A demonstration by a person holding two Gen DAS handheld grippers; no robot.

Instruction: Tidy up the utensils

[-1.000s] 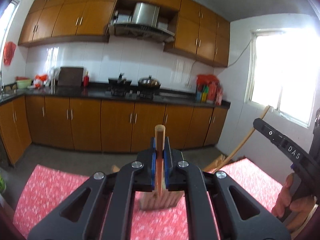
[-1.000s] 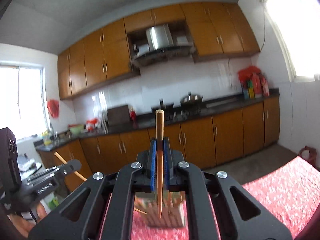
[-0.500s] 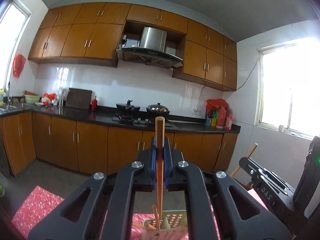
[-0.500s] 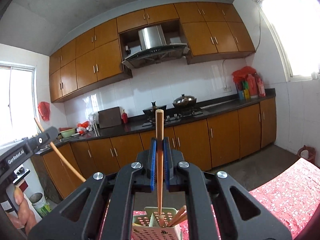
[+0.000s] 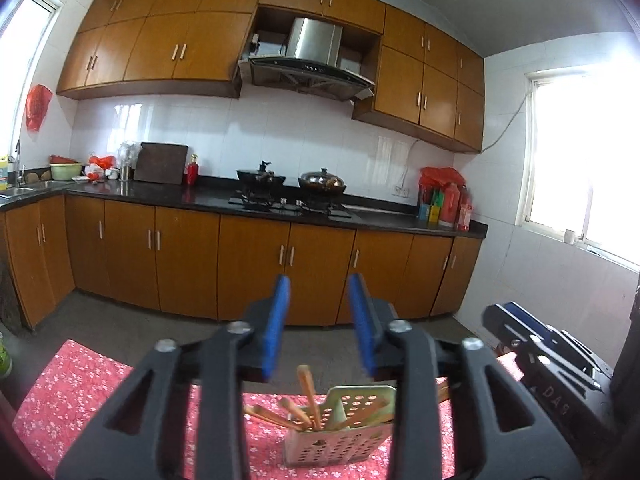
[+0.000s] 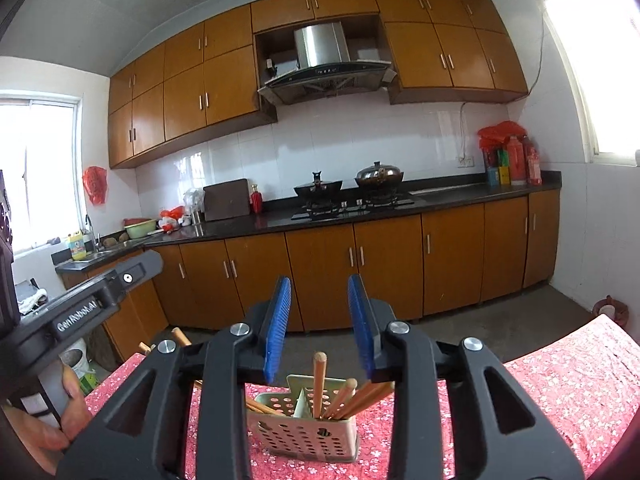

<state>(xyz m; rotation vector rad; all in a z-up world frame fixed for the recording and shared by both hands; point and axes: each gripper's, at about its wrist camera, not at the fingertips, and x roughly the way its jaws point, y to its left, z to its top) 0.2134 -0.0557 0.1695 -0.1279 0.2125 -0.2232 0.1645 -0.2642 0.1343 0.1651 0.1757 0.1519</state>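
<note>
A pale green perforated utensil holder (image 5: pixel 340 446) (image 6: pixel 308 438) stands on the red floral tablecloth, split by a divider into two compartments. Several wooden chopsticks (image 5: pixel 308 394) (image 6: pixel 319 384) stand in it, leaning. My left gripper (image 5: pixel 320 324) is open and empty, above and just behind the holder. My right gripper (image 6: pixel 320 326) is open and empty, also above the holder. The right gripper's body shows at the right of the left wrist view (image 5: pixel 548 360); the left gripper's body shows at the left of the right wrist view (image 6: pixel 80 312).
The red floral tablecloth (image 5: pixel 80 392) (image 6: pixel 568 372) covers the table. Beyond it are brown kitchen cabinets, a dark counter (image 5: pixel 200 196) with pots on a stove, and windows at both sides. A hand (image 6: pixel 76 408) holds the left gripper.
Both grippers have opened and let go of their chopsticks, which now stand in the holder. Both cameras have tilted slightly down, showing more of the holder.
</note>
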